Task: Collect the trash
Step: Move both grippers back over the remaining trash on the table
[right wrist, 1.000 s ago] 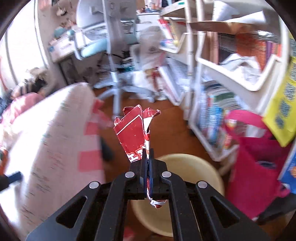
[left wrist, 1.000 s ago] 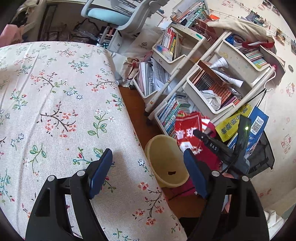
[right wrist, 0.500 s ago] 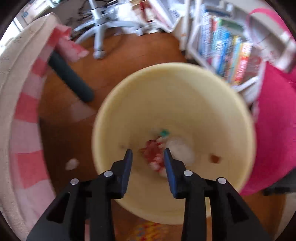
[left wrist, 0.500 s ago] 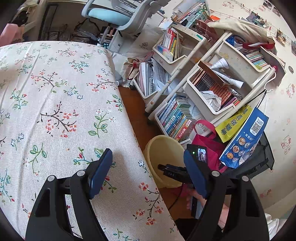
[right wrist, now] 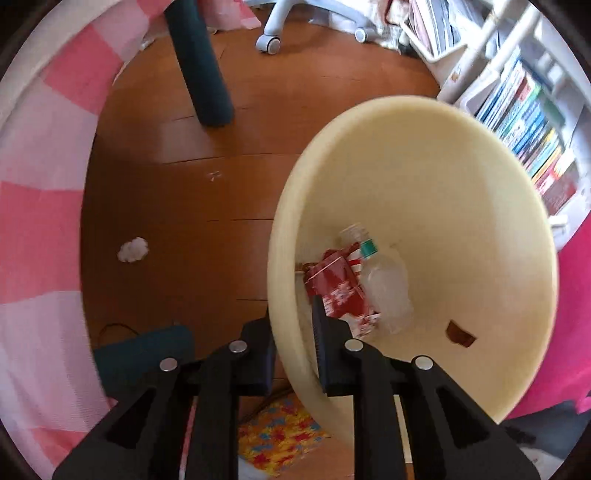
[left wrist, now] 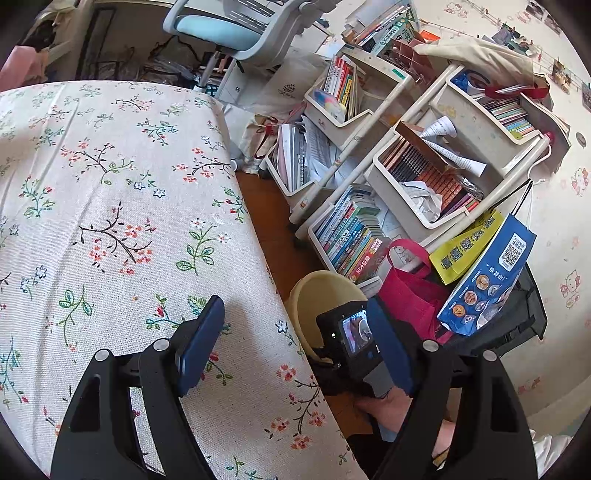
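Looking down through the right wrist camera, we see the right gripper [right wrist: 291, 325] pointing steeply at the floor, its jaws parted by a narrow gap and straddling the near rim of the cream bin [right wrist: 424, 166]: one finger hangs outside the wall, the other inside. The jaws have just been closing, and nothing is held between the pads (whether they touch the rim we cannot tell). The red wrapper [right wrist: 338, 290] lies loose on the bin's bottom, just beyond the inner fingertip and apart from it, with a clear plastic bottle [right wrist: 384, 284] touching its right side and a small brown scrap [right wrist: 460, 334] further right. On the wooden floor [right wrist: 192, 206], well left of the bin, sits a white crumpled wad [right wrist: 133, 250].

From the left wrist camera we get what that view hides: the left gripper [left wrist: 295, 339] stands wide open and empty above the edge of the floral tablecloth [left wrist: 110, 184], one finger over the cloth and the other over the floor side. Between those fingers we see the bin [left wrist: 325, 291] from the side, with the right hand's device [left wrist: 351, 336] poised over it, screen facing us. The bin's contents are out of sight here. Behind stand white book carts [left wrist: 406, 166], a pink bag [left wrist: 410, 291] touching the bin and an office chair [left wrist: 236, 26].
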{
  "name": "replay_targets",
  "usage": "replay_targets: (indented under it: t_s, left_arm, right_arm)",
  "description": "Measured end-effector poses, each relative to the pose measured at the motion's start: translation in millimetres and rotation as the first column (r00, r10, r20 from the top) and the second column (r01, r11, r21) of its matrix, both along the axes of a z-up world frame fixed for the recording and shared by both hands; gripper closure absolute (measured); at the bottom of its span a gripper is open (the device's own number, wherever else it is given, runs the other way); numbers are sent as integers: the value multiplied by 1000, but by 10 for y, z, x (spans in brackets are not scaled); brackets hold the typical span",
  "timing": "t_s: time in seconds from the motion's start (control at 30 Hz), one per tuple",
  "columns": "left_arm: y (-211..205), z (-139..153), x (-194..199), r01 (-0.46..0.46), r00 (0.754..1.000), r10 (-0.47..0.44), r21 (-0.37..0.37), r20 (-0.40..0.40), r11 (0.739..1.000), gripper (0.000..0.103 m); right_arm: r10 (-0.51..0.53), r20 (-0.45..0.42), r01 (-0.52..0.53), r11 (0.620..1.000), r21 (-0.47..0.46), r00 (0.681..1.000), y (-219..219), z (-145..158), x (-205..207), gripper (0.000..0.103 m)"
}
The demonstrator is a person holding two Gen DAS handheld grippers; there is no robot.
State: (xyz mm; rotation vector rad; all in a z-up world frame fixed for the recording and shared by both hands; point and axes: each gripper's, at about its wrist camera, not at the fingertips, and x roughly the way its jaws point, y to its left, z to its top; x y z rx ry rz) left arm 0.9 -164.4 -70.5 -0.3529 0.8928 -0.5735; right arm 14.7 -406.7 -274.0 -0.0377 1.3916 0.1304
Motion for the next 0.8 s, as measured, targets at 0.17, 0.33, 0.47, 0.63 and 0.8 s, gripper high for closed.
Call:
replay_targets:
  t_s: [0.17,0.33,0.47,0.63,0.8]
  left_arm:
    - [-2,0,1,0,1000,0,1,0,1000,27]
    - [-26,18,-10,-2,1000,2,14,3,1000,27]
    - [-35,51,-51,-19,1000,18,44,13,999,23]
    - [64,122,-185,-53,998,51,80,31,995,20]
    - [211,392,-420,-97,988,77,148,132,984,15]
  right_arm:
    - [-16,-41,18,998,66,999,135,9,-47,85]
    - [-150,52,142,981,132,987,-10,490,-70,55]
    - [-227,191,195,965,172,955,-105,1141,-245,54]
    - [-156,393,133,987,88,906,124,1943,-749,37]
    - [-19,569,38,999,-21,822,460,2461,-1401,28]
